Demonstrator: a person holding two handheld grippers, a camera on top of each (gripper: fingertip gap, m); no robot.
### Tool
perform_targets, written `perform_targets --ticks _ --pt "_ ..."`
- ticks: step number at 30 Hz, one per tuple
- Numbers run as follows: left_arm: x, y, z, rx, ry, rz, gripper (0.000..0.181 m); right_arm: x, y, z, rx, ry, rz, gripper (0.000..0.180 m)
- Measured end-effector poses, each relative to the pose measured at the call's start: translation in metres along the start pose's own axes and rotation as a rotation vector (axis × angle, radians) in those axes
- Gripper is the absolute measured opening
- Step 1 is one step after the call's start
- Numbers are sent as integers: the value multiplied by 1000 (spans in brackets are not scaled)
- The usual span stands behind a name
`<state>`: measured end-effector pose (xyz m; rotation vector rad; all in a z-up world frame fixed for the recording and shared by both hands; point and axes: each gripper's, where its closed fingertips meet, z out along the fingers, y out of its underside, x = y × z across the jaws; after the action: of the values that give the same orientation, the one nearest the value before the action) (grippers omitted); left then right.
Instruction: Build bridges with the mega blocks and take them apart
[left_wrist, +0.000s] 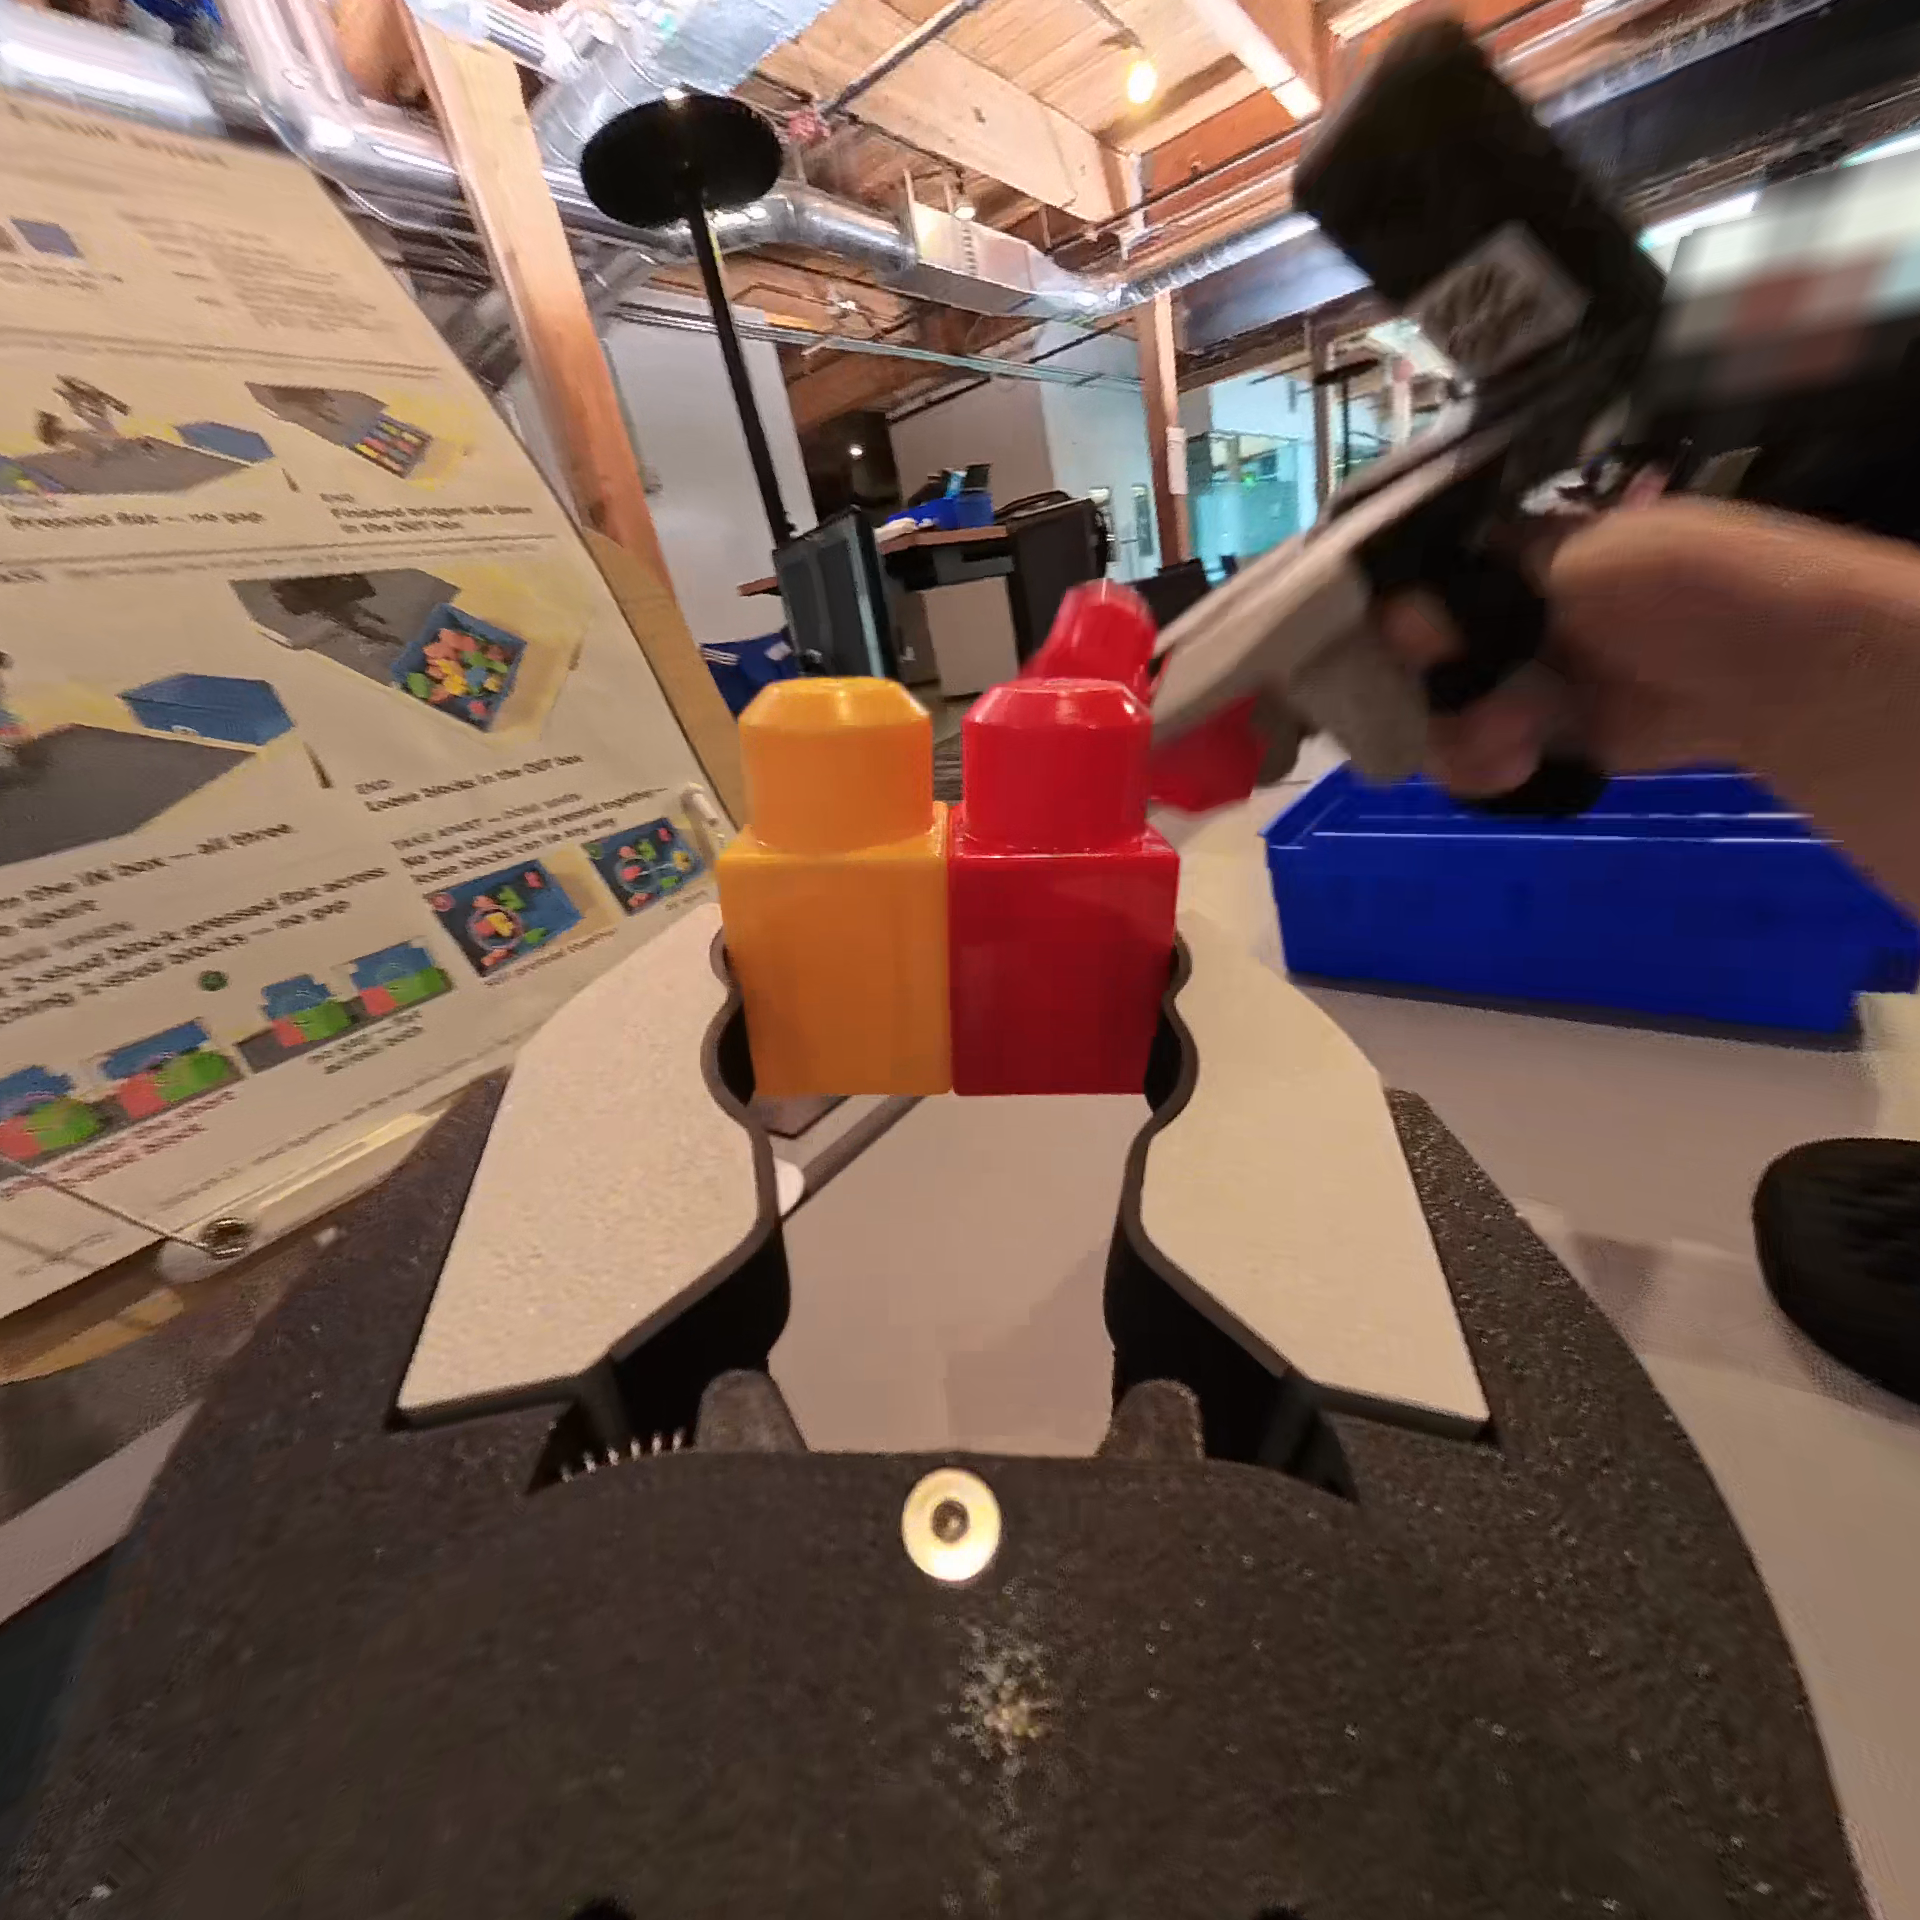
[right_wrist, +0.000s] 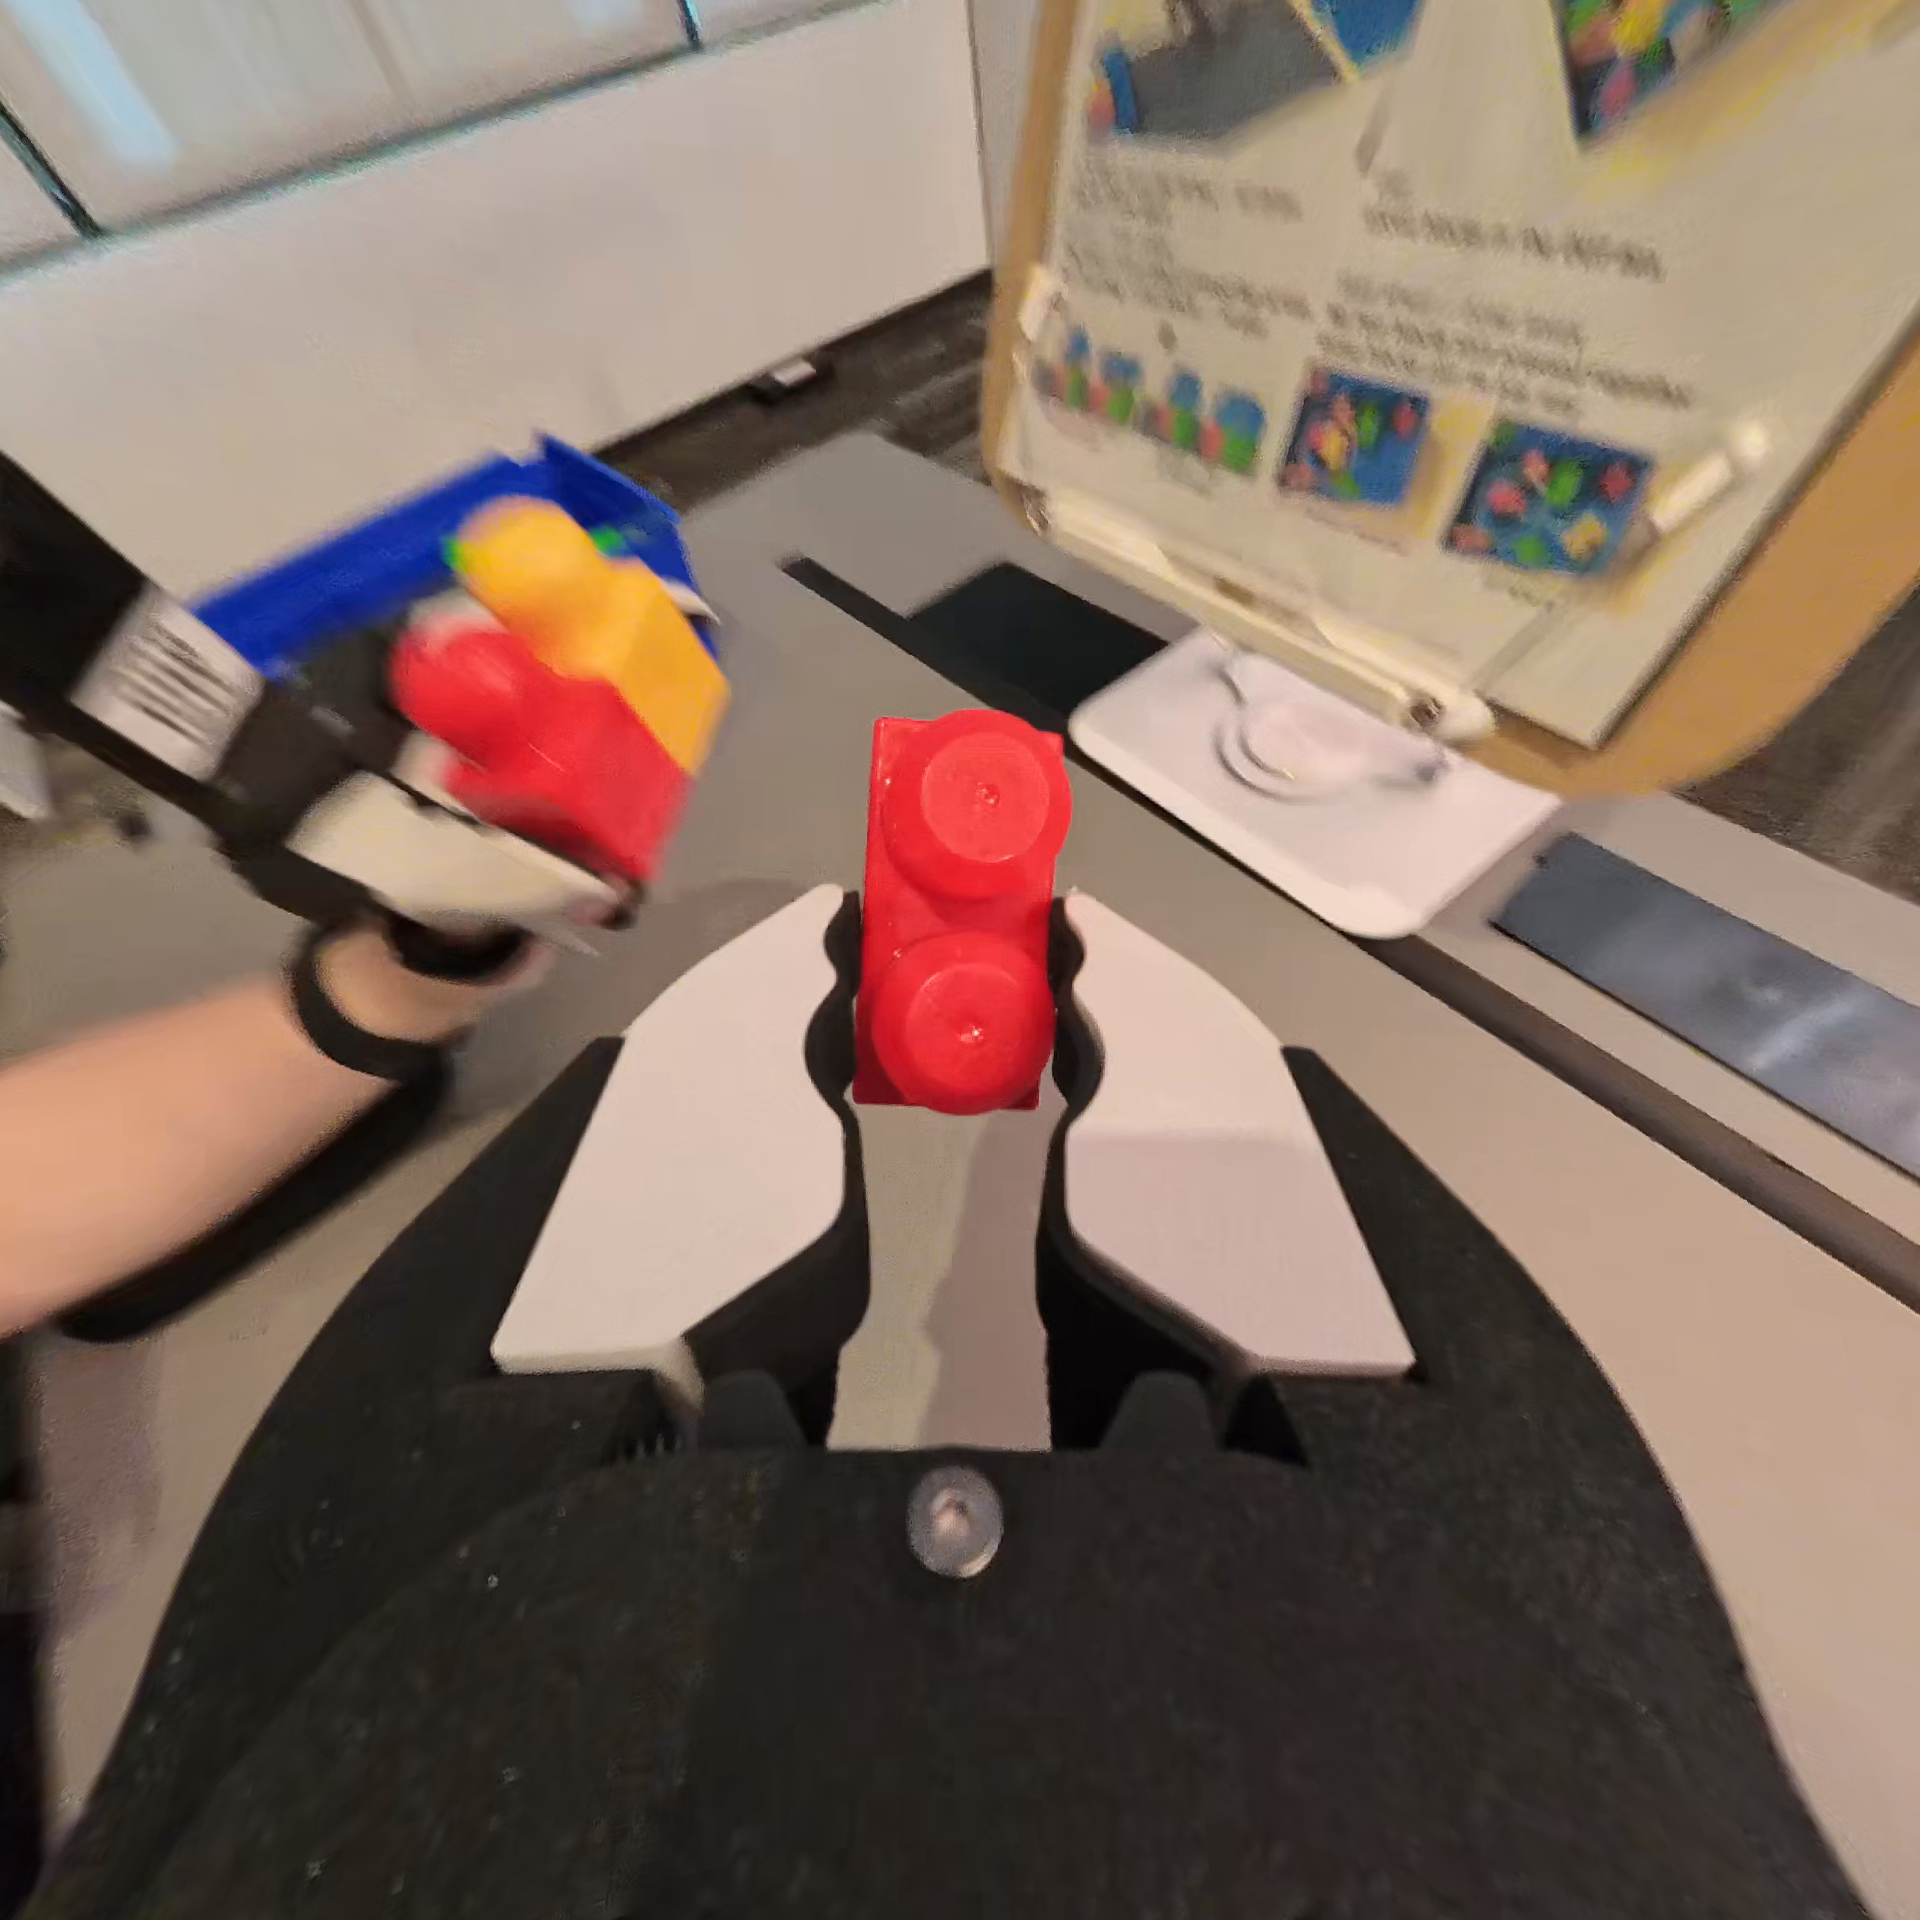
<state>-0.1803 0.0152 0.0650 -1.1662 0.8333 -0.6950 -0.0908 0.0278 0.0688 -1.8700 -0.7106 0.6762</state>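
Left wrist view: left gripper (left_wrist: 948, 997) jaws closed on two single-stud blocks side by side, orange block (left_wrist: 836, 894) on the left touching red block (left_wrist: 1060, 894), both upright and clear of the grey bench (left_wrist: 1558, 1143). Blue bin (left_wrist: 1579, 904) sits to the right. Right wrist view: right gripper (right_wrist: 951, 997) jaws clamped on a red two-stud block (right_wrist: 961, 914), studs facing the camera, above the bench. Instruction sheet (right_wrist: 1455, 312) stands behind it.
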Motion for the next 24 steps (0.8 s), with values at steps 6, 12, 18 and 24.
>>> perform_targets --ticks 6,12,18,24 --pt "-3 0 0 -20 -39 32 74 -72 -70 11 -157 -119 123 33" --pt "-8 -2 -2 -31 -68 42 74 -89 -68 36 -297 -30 162 33" --pt "-4 -4 -1 -39 -72 65 74 -91 -53 50 -354 8 184 33" --pt "-3 -7 0 -39 -59 34 74 -91 -47 49 -406 66 115 33"
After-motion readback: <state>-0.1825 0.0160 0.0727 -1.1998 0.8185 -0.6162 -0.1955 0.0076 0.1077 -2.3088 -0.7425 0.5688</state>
